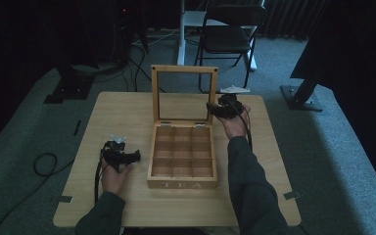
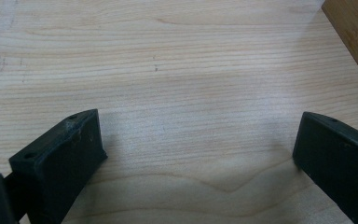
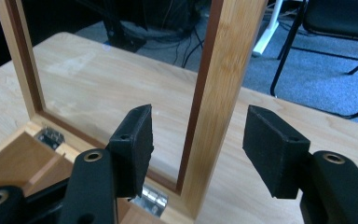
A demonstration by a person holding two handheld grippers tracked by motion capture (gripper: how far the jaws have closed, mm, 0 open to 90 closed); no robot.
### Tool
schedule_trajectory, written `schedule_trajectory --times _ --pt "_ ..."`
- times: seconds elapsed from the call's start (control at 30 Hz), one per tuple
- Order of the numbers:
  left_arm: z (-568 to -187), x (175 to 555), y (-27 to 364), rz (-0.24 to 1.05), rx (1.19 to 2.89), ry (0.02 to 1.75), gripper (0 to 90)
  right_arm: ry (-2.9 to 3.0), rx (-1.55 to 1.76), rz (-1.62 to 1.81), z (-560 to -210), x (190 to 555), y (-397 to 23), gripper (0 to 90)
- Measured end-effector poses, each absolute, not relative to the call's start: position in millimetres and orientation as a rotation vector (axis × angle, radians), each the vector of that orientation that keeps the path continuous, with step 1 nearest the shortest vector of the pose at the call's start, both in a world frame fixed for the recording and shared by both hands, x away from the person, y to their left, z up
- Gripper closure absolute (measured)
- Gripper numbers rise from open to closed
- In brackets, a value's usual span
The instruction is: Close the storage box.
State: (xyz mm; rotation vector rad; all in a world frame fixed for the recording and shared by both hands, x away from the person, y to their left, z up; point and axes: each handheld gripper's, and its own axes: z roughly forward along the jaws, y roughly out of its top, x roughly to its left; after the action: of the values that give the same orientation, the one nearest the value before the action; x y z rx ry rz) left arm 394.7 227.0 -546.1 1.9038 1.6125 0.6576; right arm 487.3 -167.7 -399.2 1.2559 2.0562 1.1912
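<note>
Right gripper (image 3: 198, 140) jaws spread, straddling the right upright of the tea box lid (image 3: 219, 93); neither pad touches the wood, gap visible on both sides. No grip. Lid is a bamboo frame with a clear pane, standing upright on its hinges (image 3: 154, 198) at the back edge of the tea box (image 1: 182, 184). Box sits mid-table, open, partitioned into a grid of compartments, "TEA" lettered on the front wall facing the person. In the high view the right gripper (image 1: 214, 109) is at the lid's lower right corner, just above the hinge line, with the person's hand behind it. Left gripper (image 2: 196, 154) jaws wide apart, nothing between them, held low over bare table (image 2: 168, 70); a corner of the box shows at the upper right of the left gripper view. High view puts the left gripper (image 1: 127, 157) just left of the box, not touching. Black chair (image 1: 227, 34) on the carpet beyond the table.
</note>
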Motion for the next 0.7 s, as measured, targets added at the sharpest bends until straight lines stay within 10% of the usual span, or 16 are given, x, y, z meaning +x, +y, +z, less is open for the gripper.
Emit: schedule_trajectory --times 0.7 --pt "-546 395 227 0.655 1.906 1.613 1.6 2.02 1.282 1.224 -380 519 -158 47.0"
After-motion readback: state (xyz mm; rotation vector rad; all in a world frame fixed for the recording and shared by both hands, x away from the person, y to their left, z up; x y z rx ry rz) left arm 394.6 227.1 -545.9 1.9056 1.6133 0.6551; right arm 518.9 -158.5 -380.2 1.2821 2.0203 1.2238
